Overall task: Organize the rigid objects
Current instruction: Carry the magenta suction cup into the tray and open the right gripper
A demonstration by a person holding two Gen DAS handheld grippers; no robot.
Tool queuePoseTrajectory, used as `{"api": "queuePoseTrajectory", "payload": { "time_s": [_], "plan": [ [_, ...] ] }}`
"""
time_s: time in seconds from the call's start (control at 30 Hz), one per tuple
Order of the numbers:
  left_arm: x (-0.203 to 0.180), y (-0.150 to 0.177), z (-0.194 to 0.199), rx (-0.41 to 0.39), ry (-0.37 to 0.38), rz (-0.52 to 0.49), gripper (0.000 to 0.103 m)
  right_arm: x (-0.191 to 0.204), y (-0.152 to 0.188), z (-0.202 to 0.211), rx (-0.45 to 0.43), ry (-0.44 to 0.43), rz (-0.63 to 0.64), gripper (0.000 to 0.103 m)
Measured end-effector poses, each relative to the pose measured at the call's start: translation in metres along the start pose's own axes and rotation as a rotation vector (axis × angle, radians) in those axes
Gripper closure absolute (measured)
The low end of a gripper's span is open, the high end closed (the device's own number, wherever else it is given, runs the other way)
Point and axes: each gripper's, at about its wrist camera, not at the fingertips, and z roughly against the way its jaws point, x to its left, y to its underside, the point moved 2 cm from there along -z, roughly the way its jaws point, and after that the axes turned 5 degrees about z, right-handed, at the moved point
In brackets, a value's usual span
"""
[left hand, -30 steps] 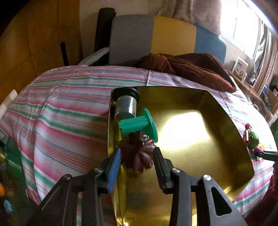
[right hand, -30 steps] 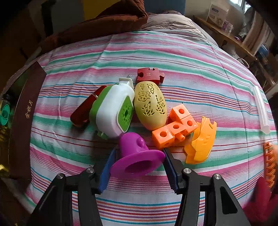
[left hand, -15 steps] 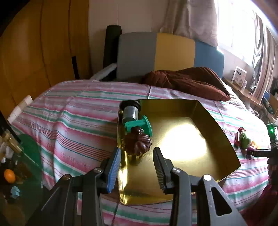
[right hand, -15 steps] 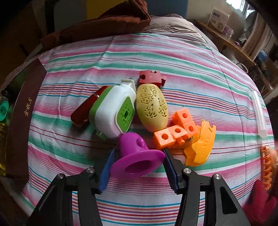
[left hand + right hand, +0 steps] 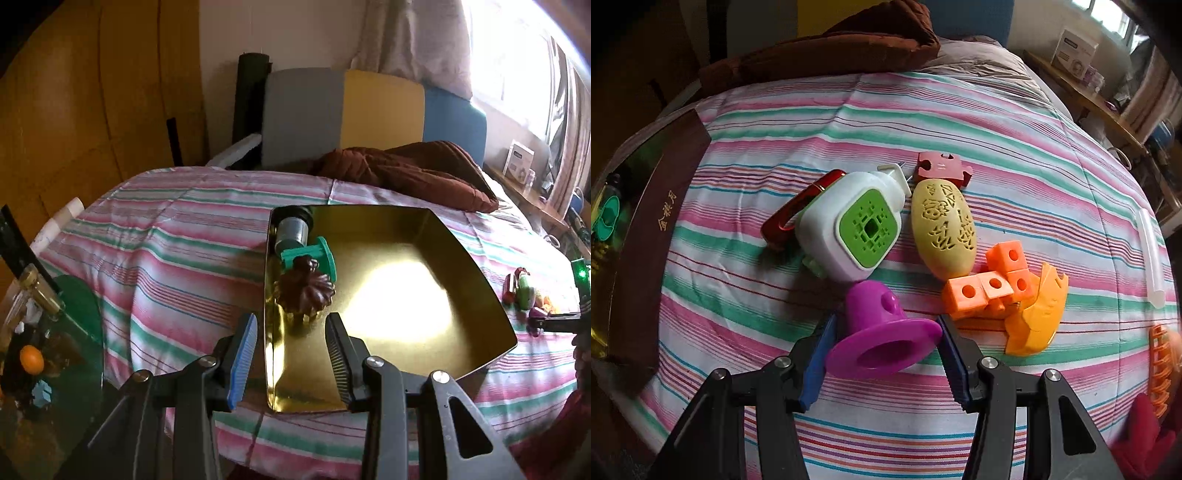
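Hovering at 6 o'clock of the gold tray [image 5: 461,266], left claw [image 5: 291,354] spread apart and holding nothing, straddling the tray's near-left wall. Sitting inside along the tray's left wall: brown fluted mold [image 5: 304,293] nearest, green spool [image 5: 310,256] touching it at 12 o'clock, then grey cylinder [image 5: 291,232] up in the far-left corner. Rest of the tray floor just glare. All of it parked on the striped bed cover [image 5: 177,236].

Over on the other side, right claw [image 5: 884,349] sitting around the purple funnel thing [image 5: 882,332], pads right at the wide rim on both sides; can't really tell if squeezing or only touching. Lying on its side, wide mouth toward the camera. At 12 o'clock of it, white and green plug-in gadget [image 5: 857,229] with a red piece [image 5: 798,210] tucked behind at 10. At 1 o'clock, yellow carved oval [image 5: 943,227], red puzzle piece [image 5: 942,168] beyond. At 3 o'clock, orange cube cluster [image 5: 990,284] touching an orange-yellow curved piece [image 5: 1036,314].
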Motion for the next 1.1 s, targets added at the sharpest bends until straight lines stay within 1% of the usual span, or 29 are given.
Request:
{"api": "queuePoseTrajectory", "payload": {
  "time_s": [0.1, 0.23, 0.43, 0.57, 0.67, 0.77, 0.87, 1.0, 1.03, 1.1],
  "plan": [
    [0.001, 0.002, 0.0, 0.008, 0.002, 0.007, 0.065, 0.002, 0.001, 0.0, 0.003, -0.015, 0.003, 0.048],
    [0.002, 0.003, 0.0, 0.005, -0.015, -0.003, 0.065, 0.007, 0.001, 0.001, 0.02, -0.021, 0.027, 0.048],
    [0.008, 0.004, -0.002, 0.013, -0.008, 0.018, 0.065, 0.026, 0.008, 0.013, 0.056, -0.061, 0.072, 0.048],
    [0.015, 0.006, -0.004, 0.022, -0.005, 0.035, 0.065, 0.045, 0.01, 0.033, 0.026, -0.087, 0.112, 0.048],
    [0.019, 0.006, -0.004, 0.022, -0.003, 0.044, 0.065, 0.062, 0.007, 0.057, -0.027, -0.124, 0.135, 0.048],
    [0.023, 0.006, -0.003, 0.019, -0.006, 0.051, 0.065, 0.09, -0.003, 0.084, -0.104, -0.181, 0.176, 0.048],
    [0.027, 0.007, -0.003, 0.022, -0.009, 0.058, 0.065, 0.122, -0.011, 0.102, -0.161, -0.245, 0.22, 0.048],
    [0.035, 0.008, -0.004, 0.032, -0.002, 0.08, 0.065, 0.174, -0.022, 0.113, -0.2, -0.344, 0.282, 0.048],
    [0.038, 0.009, -0.004, 0.034, -0.004, 0.087, 0.065, 0.183, -0.024, 0.113, -0.2, -0.361, 0.294, 0.048],
    [0.044, 0.009, -0.004, 0.033, -0.012, 0.106, 0.065, 0.217, -0.029, 0.109, -0.191, -0.411, 0.329, 0.048]
  ]
}}
